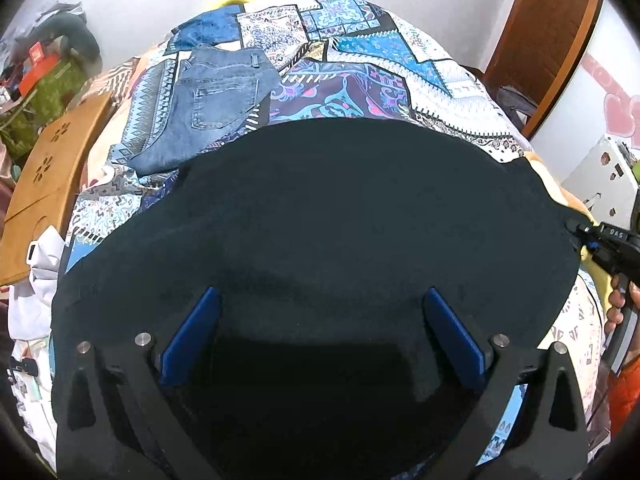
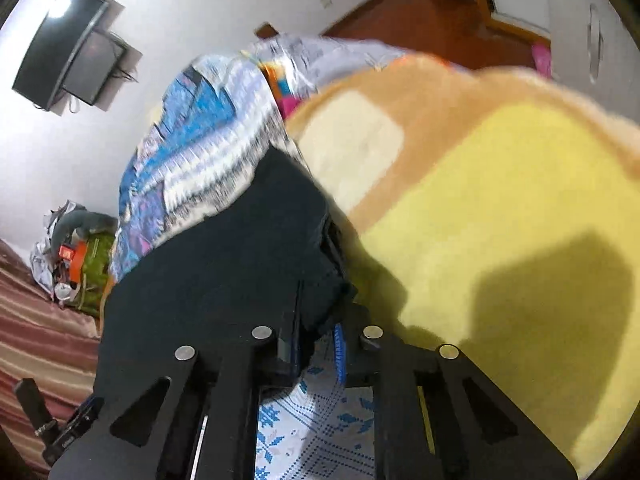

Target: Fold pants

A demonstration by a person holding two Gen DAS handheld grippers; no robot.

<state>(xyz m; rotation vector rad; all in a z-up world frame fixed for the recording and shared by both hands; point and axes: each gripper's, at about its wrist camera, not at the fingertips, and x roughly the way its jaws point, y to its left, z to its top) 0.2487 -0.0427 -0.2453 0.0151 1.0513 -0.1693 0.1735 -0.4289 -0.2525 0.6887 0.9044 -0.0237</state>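
Note:
Dark navy pants lie spread flat across the patterned bedspread. My left gripper hovers over their near part, blue fingers wide open and empty. My right gripper shows at the right edge of the left wrist view, at the pants' right edge. In the right wrist view my right gripper is shut on a bunched edge of the pants, which is pinched between the jaws.
Folded blue jeans lie at the far left of the bed. A wooden lap table stands at the left. A yellow and tan blanket lies to the right of the pants. A wall TV hangs behind.

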